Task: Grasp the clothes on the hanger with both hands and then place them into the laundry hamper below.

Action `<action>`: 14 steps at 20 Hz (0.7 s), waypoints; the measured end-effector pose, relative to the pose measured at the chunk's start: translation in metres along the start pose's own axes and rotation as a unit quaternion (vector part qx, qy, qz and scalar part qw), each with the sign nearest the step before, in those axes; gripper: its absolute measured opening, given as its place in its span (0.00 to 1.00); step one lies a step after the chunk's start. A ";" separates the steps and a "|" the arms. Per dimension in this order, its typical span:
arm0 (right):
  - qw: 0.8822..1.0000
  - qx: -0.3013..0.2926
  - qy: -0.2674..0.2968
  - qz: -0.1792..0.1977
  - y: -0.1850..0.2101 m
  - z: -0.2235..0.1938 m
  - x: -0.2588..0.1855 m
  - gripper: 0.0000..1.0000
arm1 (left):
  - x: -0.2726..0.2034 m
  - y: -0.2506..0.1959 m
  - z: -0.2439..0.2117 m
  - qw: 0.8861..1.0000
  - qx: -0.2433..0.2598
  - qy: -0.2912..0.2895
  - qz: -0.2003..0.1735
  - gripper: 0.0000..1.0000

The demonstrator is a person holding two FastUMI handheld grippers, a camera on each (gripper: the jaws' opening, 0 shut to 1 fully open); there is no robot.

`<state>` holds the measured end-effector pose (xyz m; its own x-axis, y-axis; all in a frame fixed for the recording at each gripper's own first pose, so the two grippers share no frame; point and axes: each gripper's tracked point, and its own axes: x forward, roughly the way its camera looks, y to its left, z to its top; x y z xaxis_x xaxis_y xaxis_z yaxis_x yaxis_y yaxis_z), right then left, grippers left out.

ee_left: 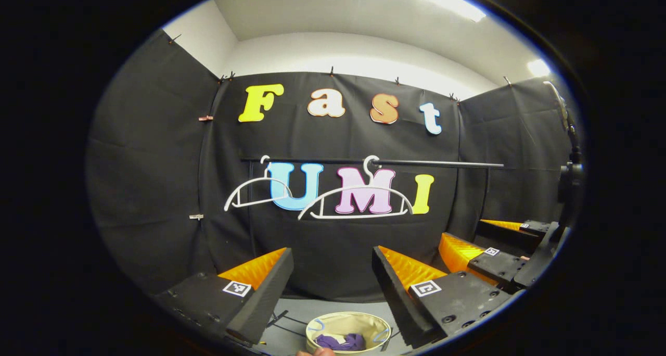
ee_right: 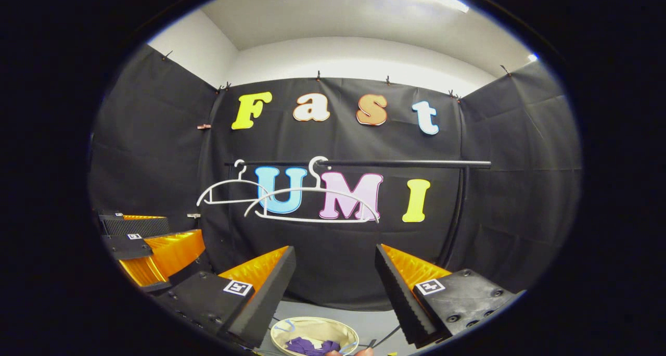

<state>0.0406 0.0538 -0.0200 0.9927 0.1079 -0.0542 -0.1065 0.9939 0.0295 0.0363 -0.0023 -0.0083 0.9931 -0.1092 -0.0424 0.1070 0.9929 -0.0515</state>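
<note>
Both the left tongs and the right tongs are held released, nothing between them. Purple clothes are seen in the laundry hamper below, partly cut off. Two bare hangers are hung on the rail. Marker tags on the tongs cannot be read.

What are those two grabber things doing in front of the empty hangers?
A person is holding a hand-held gripper in each hand. The left hand-held gripper and the right hand-held gripper are both open and hold nothing. The two white hangers on the black rail are bare. Purple clothes already lie in the laundry hamper on the floor below, so the job looks about done.
</note>
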 end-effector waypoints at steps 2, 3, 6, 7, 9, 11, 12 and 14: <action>1.000 0.000 -0.012 -0.001 -0.001 0.009 -0.007 0.97 | -0.006 -0.001 0.002 1.000 0.010 -0.005 -0.001 0.95; 1.000 0.002 -0.016 -0.002 -0.002 0.011 -0.011 0.98 | -0.007 -0.001 0.003 1.000 0.011 -0.007 -0.002 0.92; 1.000 -0.001 -0.019 -0.005 -0.005 0.013 -0.017 0.97 | -0.009 0.001 0.005 1.000 0.003 -0.009 -0.001 0.93; 1.000 -0.002 -0.019 -0.007 -0.006 0.014 -0.019 0.97 | -0.010 0.004 0.005 1.000 0.001 -0.009 0.004 0.93; 1.000 0.000 -0.020 -0.008 -0.006 0.015 -0.021 0.98 | -0.013 0.006 0.004 1.000 0.002 -0.009 0.006 0.95; 1.000 0.004 -0.019 -0.011 -0.009 0.015 -0.023 0.98 | -0.015 0.005 0.006 1.000 0.005 -0.010 0.001 0.95; 1.000 0.005 -0.019 -0.012 -0.010 0.015 -0.025 0.97 | -0.016 0.004 0.007 1.000 0.004 -0.011 0.001 0.93; 1.000 0.001 -0.019 -0.017 -0.014 0.016 -0.025 0.97 | -0.017 0.002 0.007 1.000 0.001 -0.011 -0.004 0.95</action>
<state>0.0180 0.0372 -0.0032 0.9971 0.0737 -0.0182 -0.0731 0.9968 0.0310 0.0203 0.0013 -0.0010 0.9931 -0.1154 -0.0208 0.1143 0.9922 -0.0495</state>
